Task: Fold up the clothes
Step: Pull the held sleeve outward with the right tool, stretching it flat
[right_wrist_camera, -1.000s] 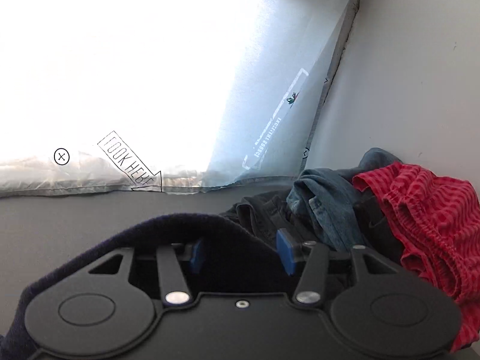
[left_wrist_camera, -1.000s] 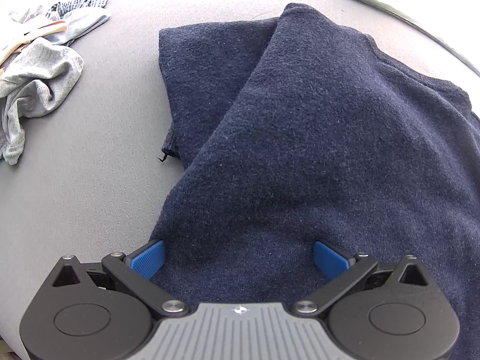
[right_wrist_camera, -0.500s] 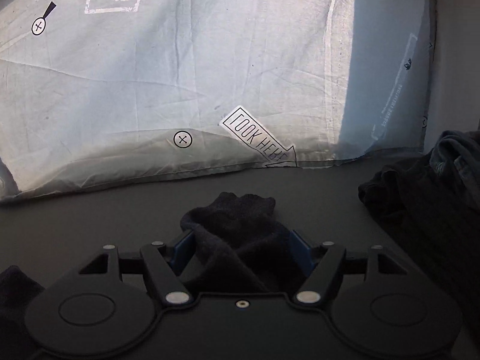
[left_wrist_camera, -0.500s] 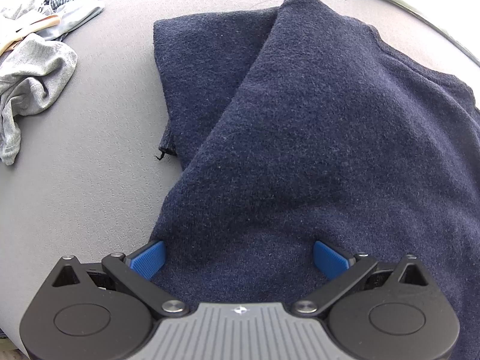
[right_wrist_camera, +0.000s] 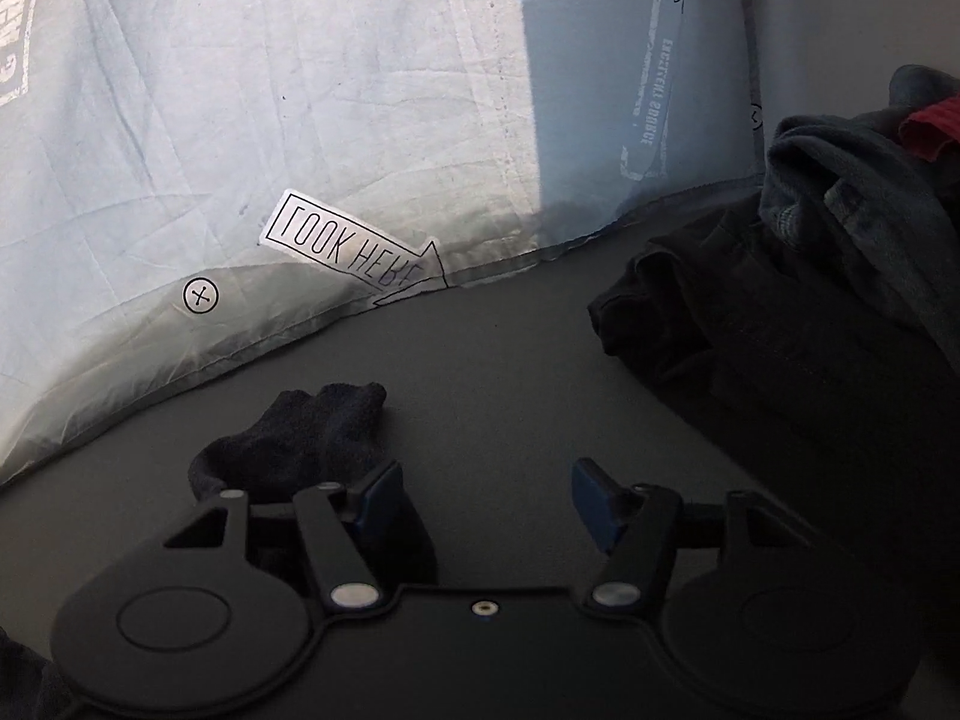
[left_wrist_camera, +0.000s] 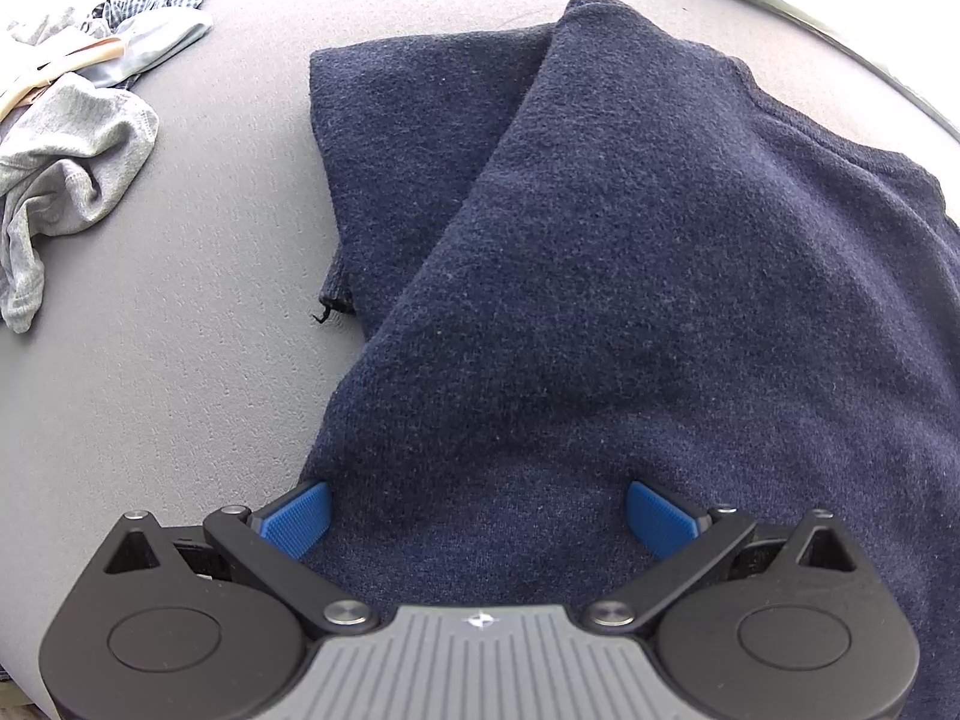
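Beneath the right tool [right_wrist_camera: 483, 498], the navy garment [right_wrist_camera: 300, 438] lies half hidden.

Black tongs [left_wrist_camera: 477, 510], blue ribbed pads [left_wrist_camera: 297, 519]

right tongs [right_wrist_camera: 483, 495] agape | navy cloth [right_wrist_camera: 306, 441] beside left finger, unpinched

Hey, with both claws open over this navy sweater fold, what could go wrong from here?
1. The left claw is open over the navy fleece sweater, its blue pads wide apart; closing here may pinch several layers and drag the fold askew.
2. The right claw is open, and the dark fabric end lies beside its left finger, so it may snag when the claw moves.
3. The dark clothes pile sits close on the right and could get caught.
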{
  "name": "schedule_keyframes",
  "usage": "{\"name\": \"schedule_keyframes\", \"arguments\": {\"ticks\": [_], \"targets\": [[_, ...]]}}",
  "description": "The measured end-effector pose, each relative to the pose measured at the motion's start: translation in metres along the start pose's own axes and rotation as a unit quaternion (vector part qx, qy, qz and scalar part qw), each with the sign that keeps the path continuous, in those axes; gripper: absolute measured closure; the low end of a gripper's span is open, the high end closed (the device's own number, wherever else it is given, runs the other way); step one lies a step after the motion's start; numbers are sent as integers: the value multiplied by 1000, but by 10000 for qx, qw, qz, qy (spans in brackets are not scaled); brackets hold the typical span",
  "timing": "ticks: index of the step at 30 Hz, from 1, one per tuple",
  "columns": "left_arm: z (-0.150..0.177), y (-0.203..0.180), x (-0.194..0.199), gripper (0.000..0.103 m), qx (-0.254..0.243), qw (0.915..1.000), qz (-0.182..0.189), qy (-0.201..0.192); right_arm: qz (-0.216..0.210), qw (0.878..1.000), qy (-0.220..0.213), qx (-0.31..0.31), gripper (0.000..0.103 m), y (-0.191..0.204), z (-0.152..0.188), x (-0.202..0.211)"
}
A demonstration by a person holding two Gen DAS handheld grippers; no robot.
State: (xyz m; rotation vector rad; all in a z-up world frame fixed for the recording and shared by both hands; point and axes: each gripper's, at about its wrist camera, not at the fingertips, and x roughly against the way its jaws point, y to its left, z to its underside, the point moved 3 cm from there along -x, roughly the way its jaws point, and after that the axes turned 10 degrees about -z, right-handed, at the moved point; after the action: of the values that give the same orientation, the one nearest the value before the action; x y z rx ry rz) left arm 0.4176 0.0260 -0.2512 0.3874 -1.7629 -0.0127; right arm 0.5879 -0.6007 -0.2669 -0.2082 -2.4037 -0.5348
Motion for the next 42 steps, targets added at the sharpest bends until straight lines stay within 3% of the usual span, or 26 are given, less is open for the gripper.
{"name": "schedule_keyframes", "arguments": {"ticks": [1, 2, 4, 6, 9, 11, 13, 14, 15, 16, 20, 23, 26, 28, 33, 35, 37, 40, 42], "targets": [[0, 0, 0, 0, -4, 10000, 2, 7, 41, 9998, 164, 133, 41, -1, 2, -6], [-1, 0, 0, 0, -5, 10000, 2, 12, -197, 9994, 275, -22, 42, -3, 4, -11], [-2, -1, 0, 0, -3, 10000, 2, 14, -455, 9984, 245, -229, 38, -3, 6, -14], [-2, -1, 1, 0, -1, 10000, 1, 2, -512, 9980, 282, -220, 39, -1, 5, -14], [2, -1, 2, 0, 12, 10000, -1, -50, -924, 9936, 364, -533, 40, -1, 7, -14], [3, -2, 3, 0, 16, 10000, -2, -91, -847, 9952, 446, -209, 40, 8, 12, -16], [3, -2, 3, 0, 14, 9999, 0, -123, -580, 9961, 570, 352, 57, 21, 19, -16], [3, -2, 3, 0, 13, 9999, 0, -127, -530, 9963, 555, 397, 61, 23, 21, -15], [2, -3, 3, 0, 13, 9999, 0, -122, -522, 9972, 468, 264, 77, 22, 23, -8], [2, -3, 4, 0, 13, 9999, 0, -114, -517, 9979, 375, 116, 85, 22, 24, -2], [1, -4, 4, 0, 17, 9999, 2, -132, 539, 9981, -260, 178, 88, 21, 33, 54], [3, -5, 6, 0, 36, 9997, -1, -251, 1455, 9871, -668, 66, 89, 12, 46, 113], [4, -6, 7, 0, 54, 9994, -3, -355, 2210, 9725, -737, -44, 92, -2, 76, 175], [4, -6, 8, 0, 58, 9993, -4, -378, 2498, 9664, -607, -2, 96, -7, 98, 201], [-1, -9, 8, 0, 41, 9995, -1, -326, 2471, 9681, -1, -415, 89, -31, 153, 221], [-2, -10, 9, 0, 40, 9994, 0, -341, 2470, 9672, -49, -595, 80, -38, 161, 226], [-3, -11, 10, 0, 45, 9993, -2, -379, 2351, 9661, -301, -1019, 59, -48, 162, 232], [-4, -7, 9, 0, 53, 9991, -2, -418, 2299, 9615, -486, -1425, 55, -68, 159, 229], [-1, -28, 13, 0, 67, 9991, -8, -429, 2257, 9604, -461, -1568, 54, -80, 157, 223]]}}
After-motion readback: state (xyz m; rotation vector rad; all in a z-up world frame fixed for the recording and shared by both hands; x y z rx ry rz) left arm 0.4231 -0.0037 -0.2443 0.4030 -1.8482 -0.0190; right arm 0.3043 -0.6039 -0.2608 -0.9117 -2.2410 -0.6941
